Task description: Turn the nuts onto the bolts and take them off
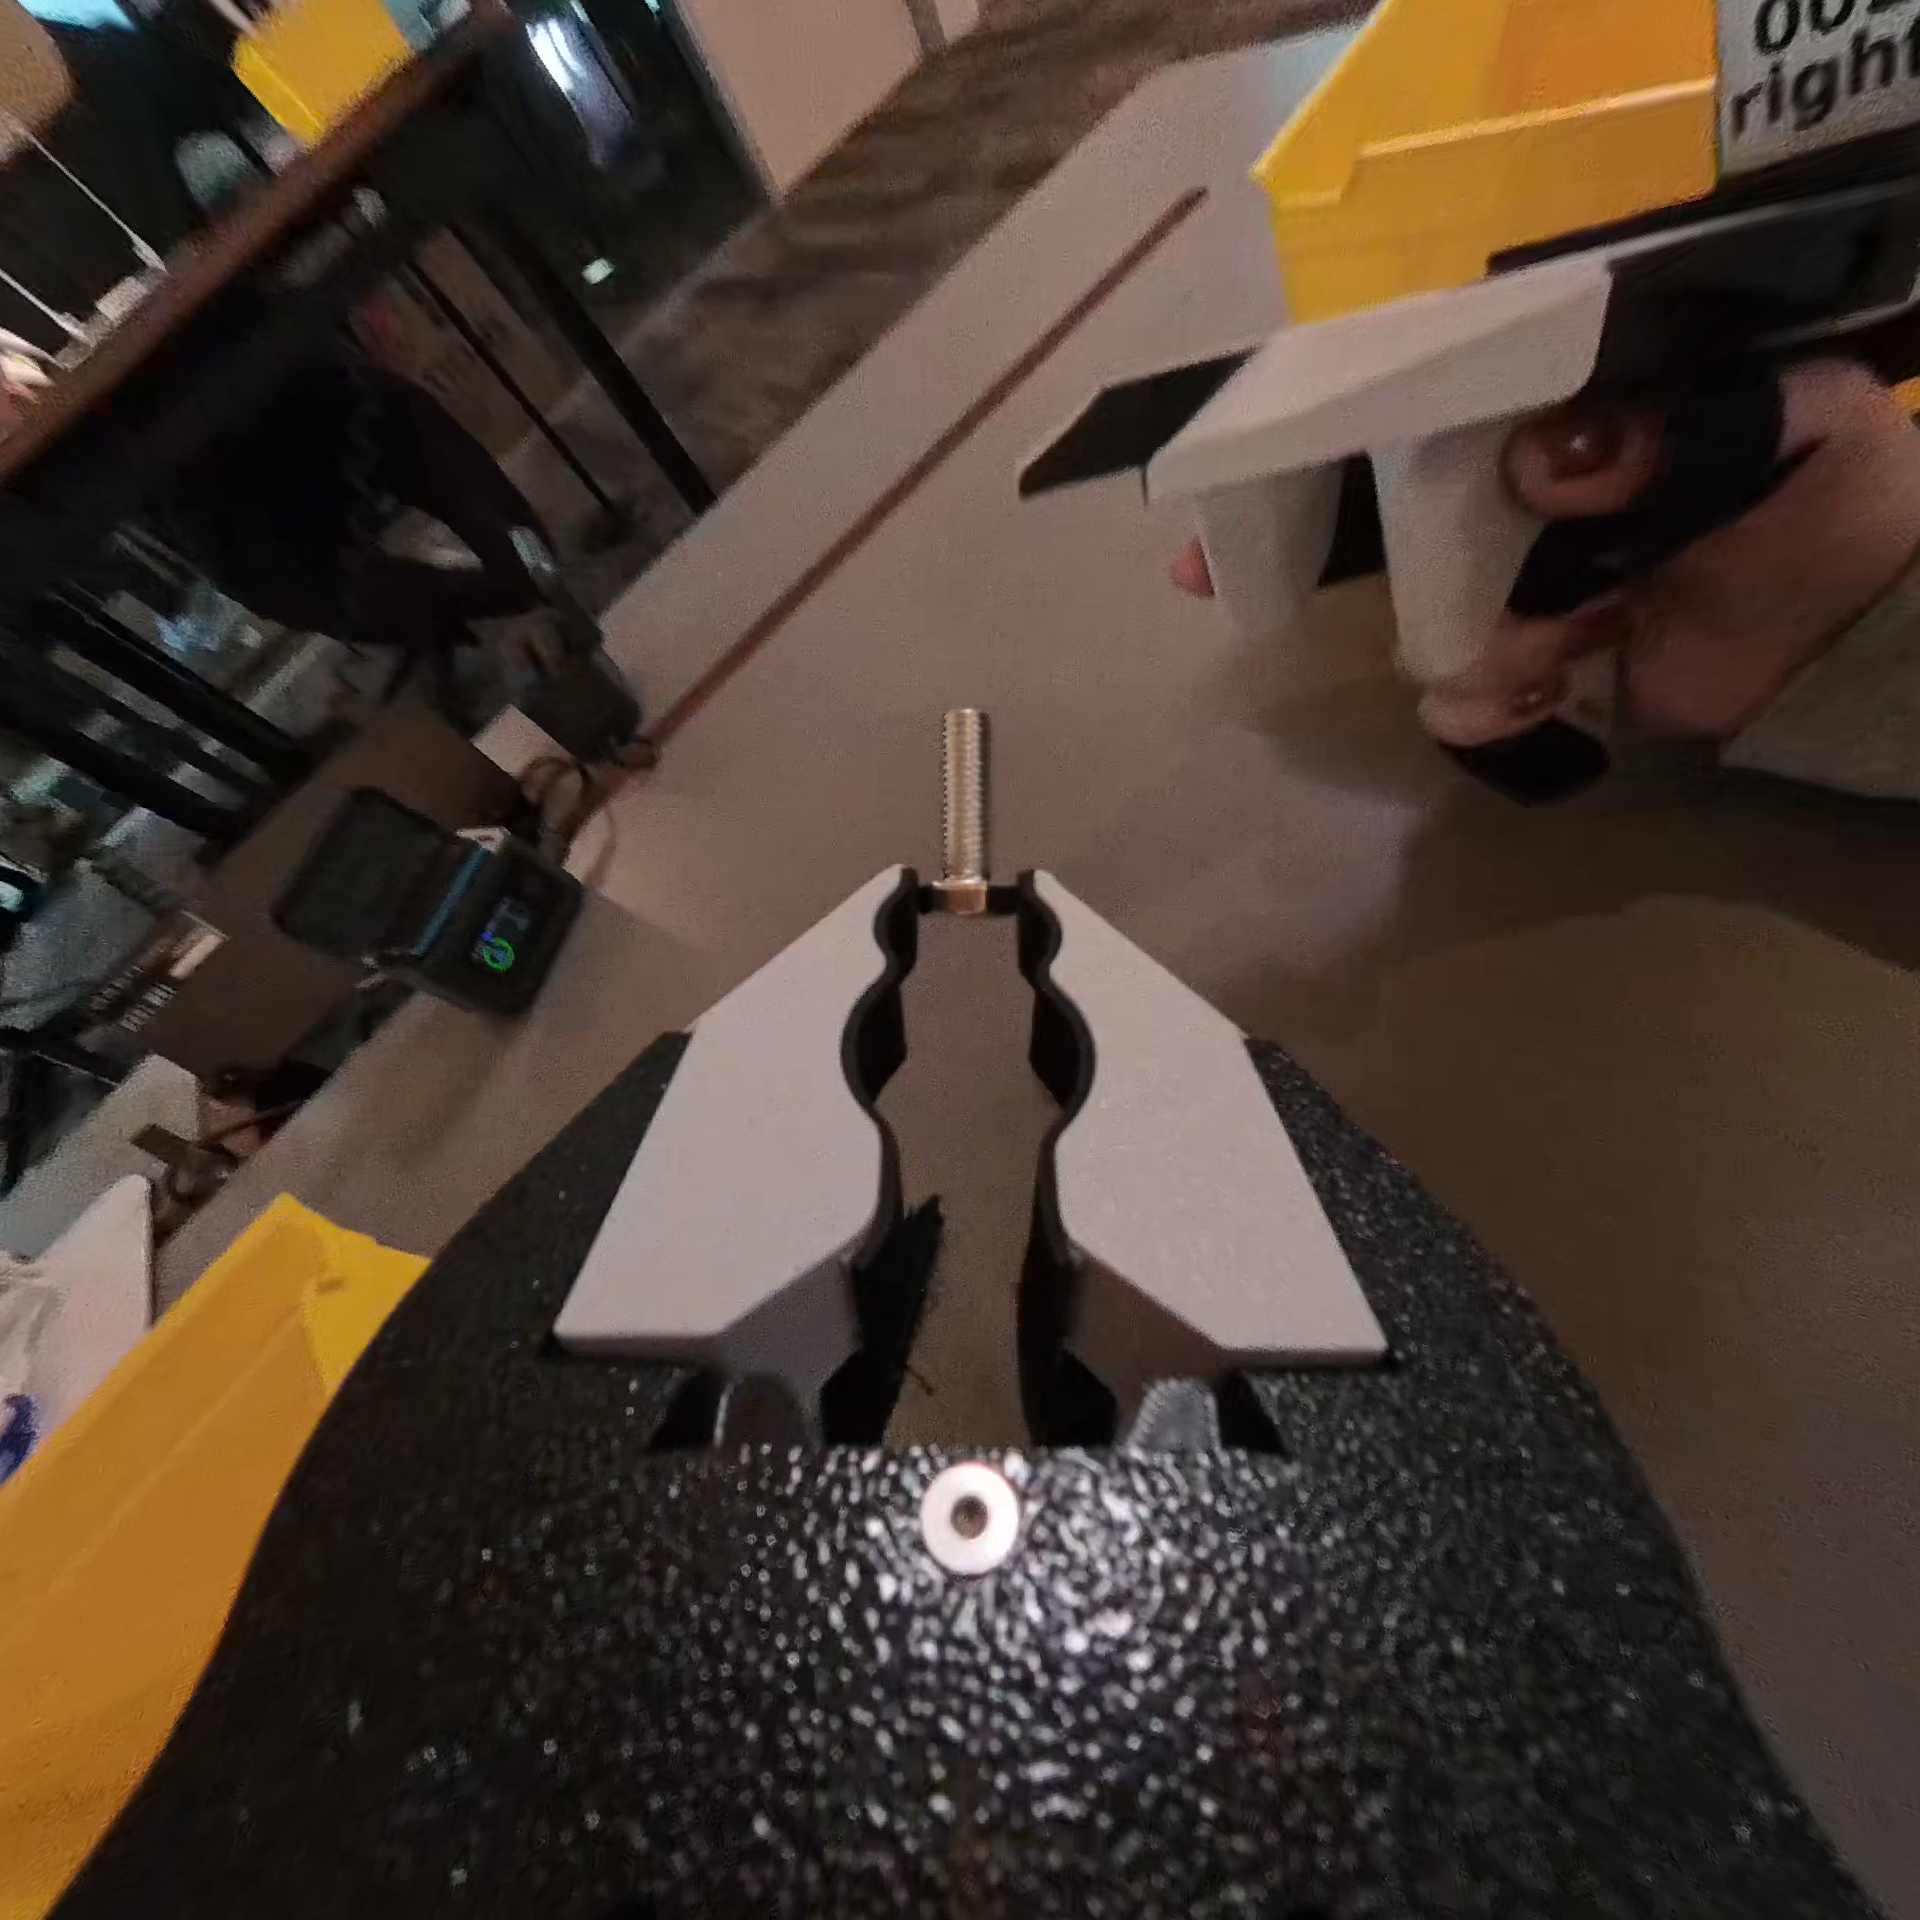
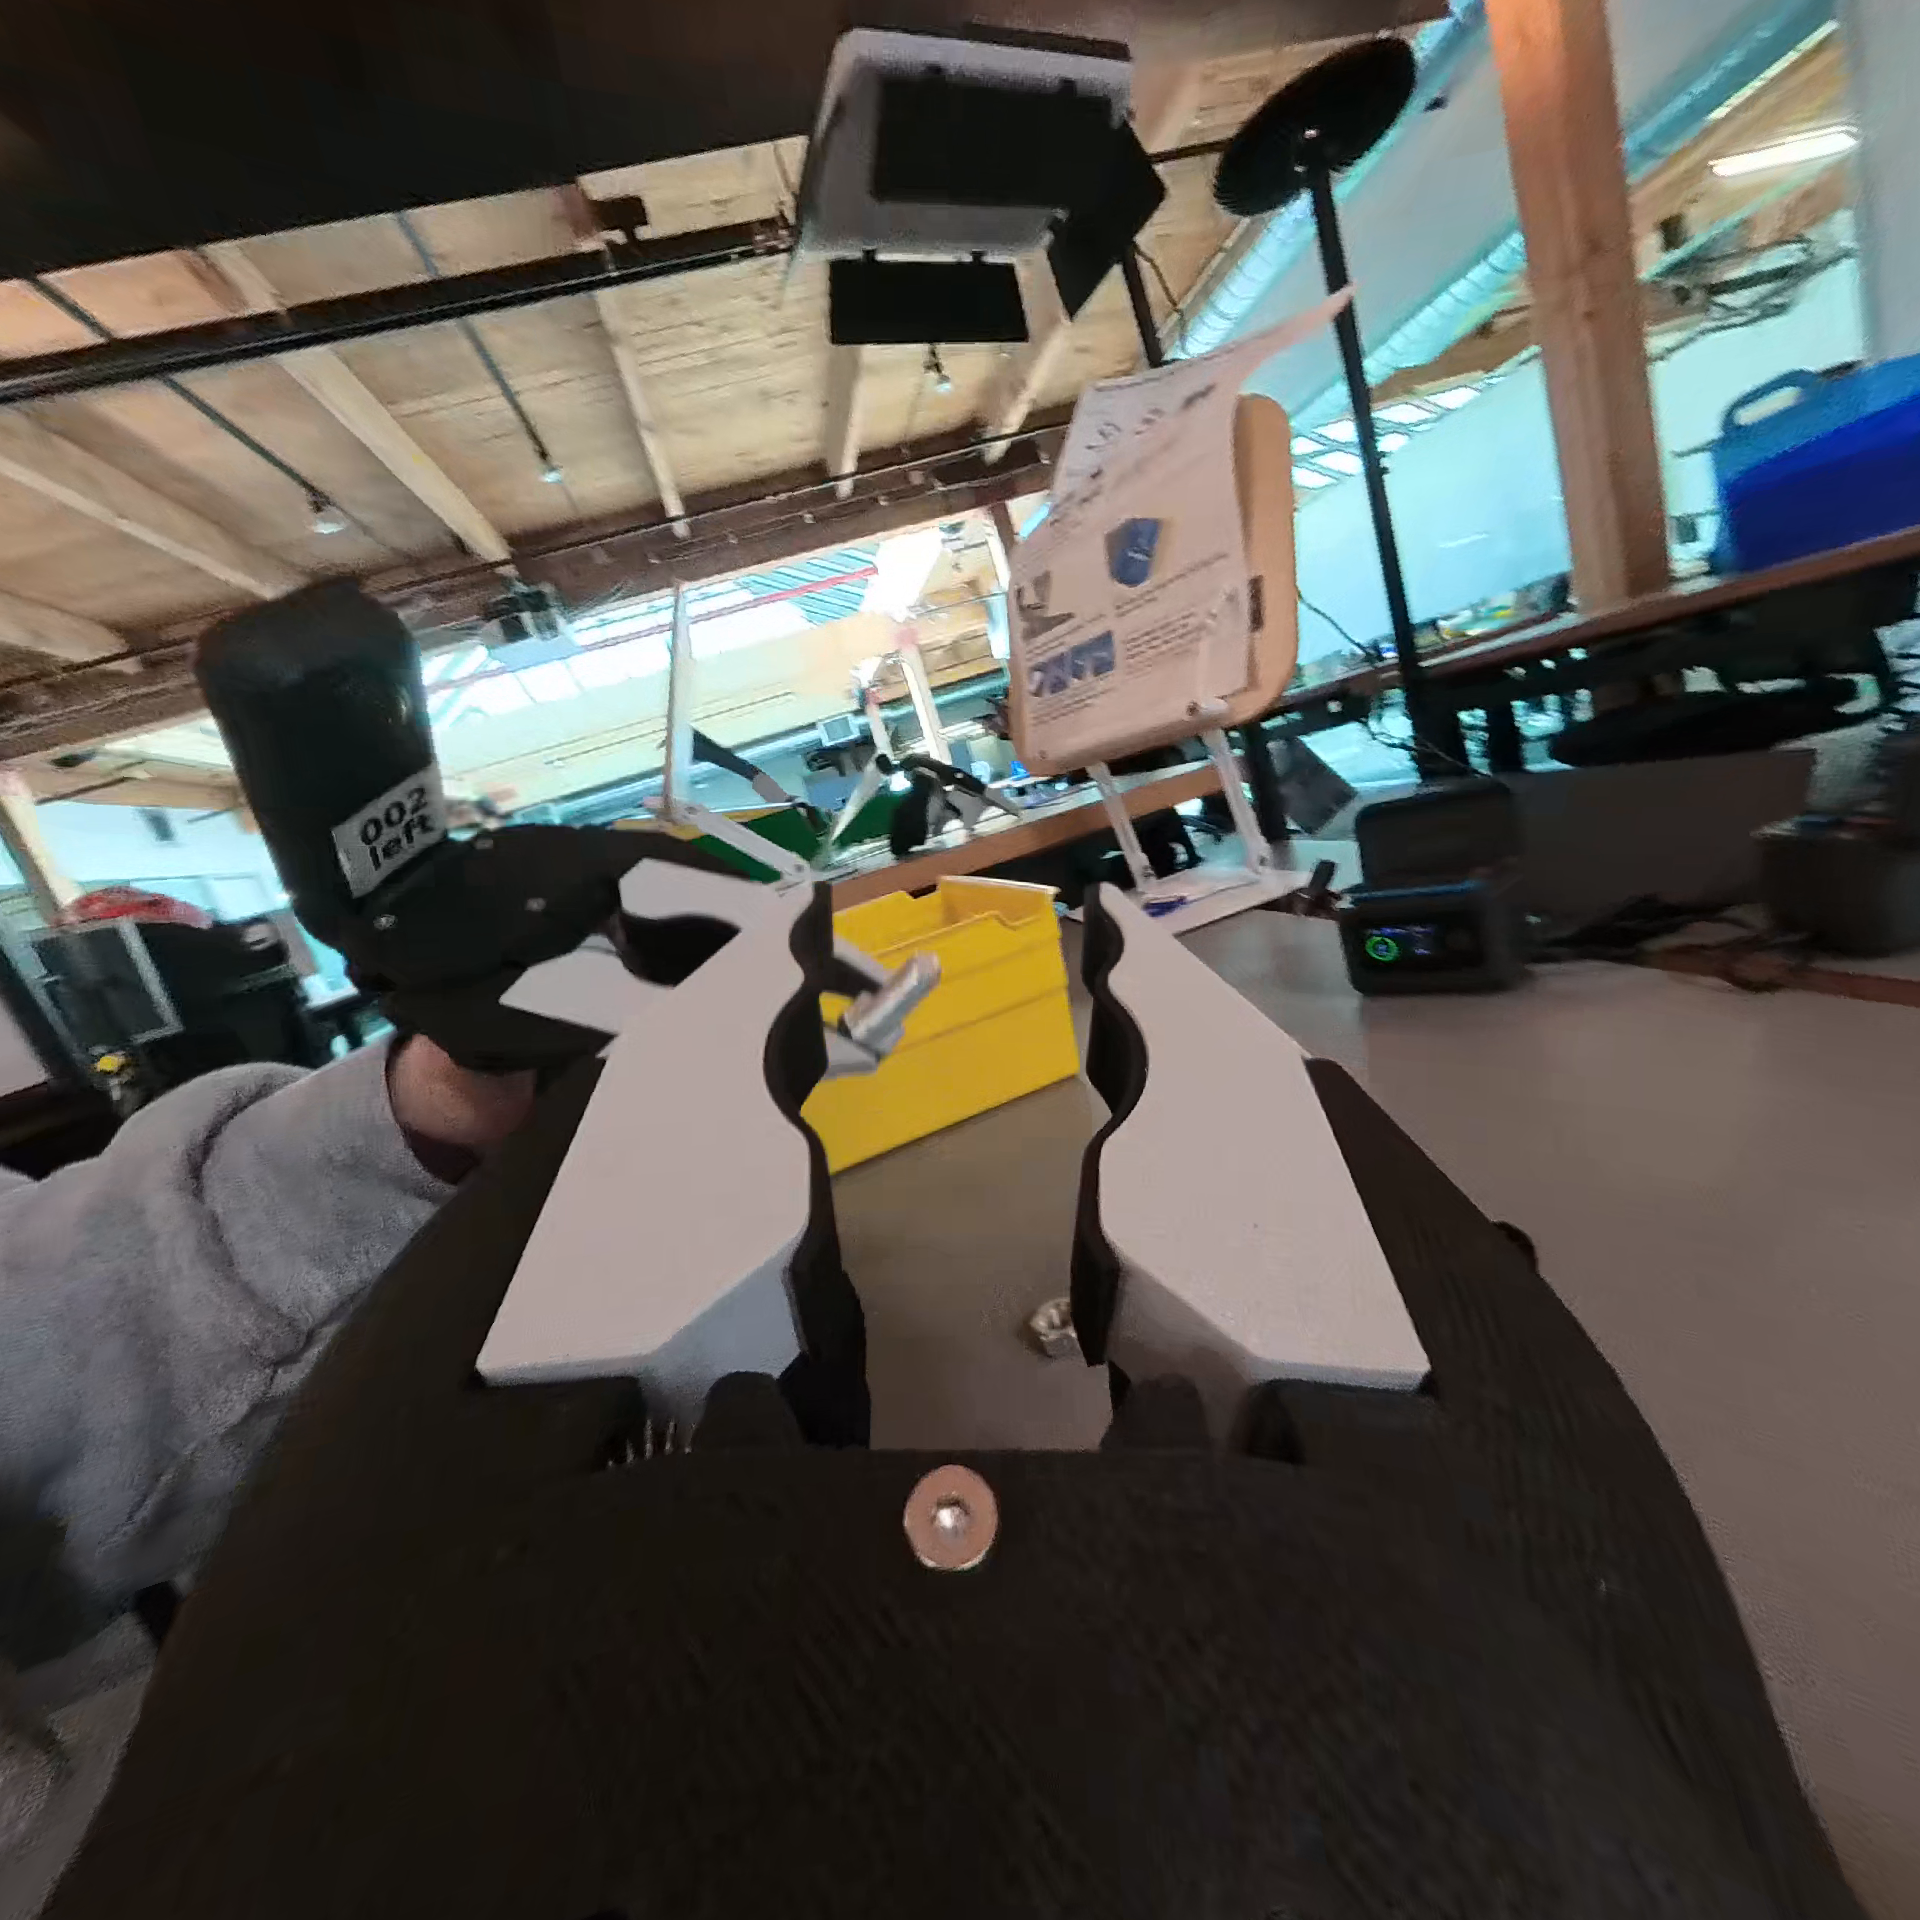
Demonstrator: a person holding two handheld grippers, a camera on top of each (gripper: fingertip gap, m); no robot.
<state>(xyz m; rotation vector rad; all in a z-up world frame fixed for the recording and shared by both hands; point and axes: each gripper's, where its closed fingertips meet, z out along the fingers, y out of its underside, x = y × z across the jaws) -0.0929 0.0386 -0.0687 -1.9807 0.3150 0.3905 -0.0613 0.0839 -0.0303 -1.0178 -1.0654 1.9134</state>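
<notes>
My left gripper [image 1: 961,899] is shut on the head of a silver bolt [image 1: 964,790], whose threaded shaft points straight forward over the grey table [image 1: 1455,1143]. No nut shows on the shaft. My right gripper [image 2: 961,904] is open and empty, low over the table. A silver nut [image 2: 1049,1332] lies on the table between its fingers, close to the right finger's base. In the right wrist view the held bolt [image 2: 896,1000] hangs just beyond the left fingertip. In the left wrist view the right gripper's grey fingers [image 1: 1382,384] show at the upper right, held by a hand.
One yellow bin [image 2: 956,1023] stands on the table ahead of the right gripper. Another yellow bin [image 1: 1455,177] is at the far right and a third [image 1: 156,1507] at the near left. A black power station [image 2: 1423,925] and a clipboard stand [image 2: 1153,582] stand farther back. One gripper's finger ends stand about 7 cm off the other's.
</notes>
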